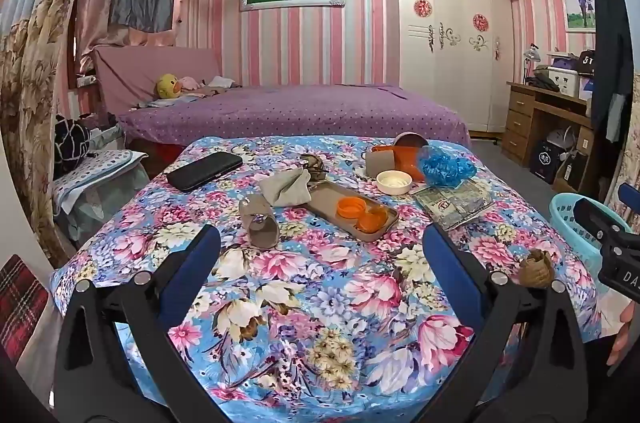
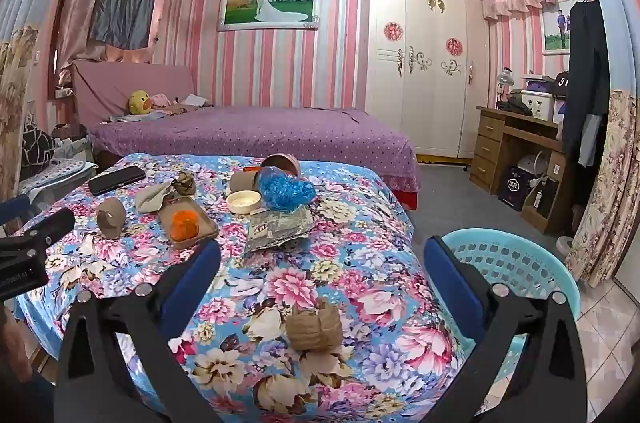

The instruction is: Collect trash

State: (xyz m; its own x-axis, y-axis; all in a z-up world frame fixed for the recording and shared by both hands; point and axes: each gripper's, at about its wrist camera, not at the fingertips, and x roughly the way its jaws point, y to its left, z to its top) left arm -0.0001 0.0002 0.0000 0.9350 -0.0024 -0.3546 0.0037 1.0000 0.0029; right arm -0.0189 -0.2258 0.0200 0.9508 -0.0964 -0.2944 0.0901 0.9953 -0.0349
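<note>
A table with a floral cloth (image 1: 312, 303) carries scattered trash. A crumpled brown paper ball (image 2: 314, 325) lies near the front right edge, just ahead of my right gripper (image 2: 320, 263), which is open and empty. It also shows in the left wrist view (image 1: 536, 268). My left gripper (image 1: 320, 247) is open and empty above the cloth. Further back lie a cardboard roll (image 1: 258, 223), a crumpled beige wrapper (image 1: 286, 188), a blue plastic bag (image 1: 446, 167), a silvery printed packet (image 1: 456, 205) and orange lids (image 1: 352, 209) on a brown tray (image 1: 384, 227).
A light blue basket (image 2: 516, 263) stands on the floor right of the table. A black phone (image 1: 204, 170), a white bowl (image 1: 394, 182) and an orange cup (image 1: 408, 159) sit on the cloth. A purple bed (image 1: 296, 111) lies behind, a wooden desk (image 2: 516, 147) at right.
</note>
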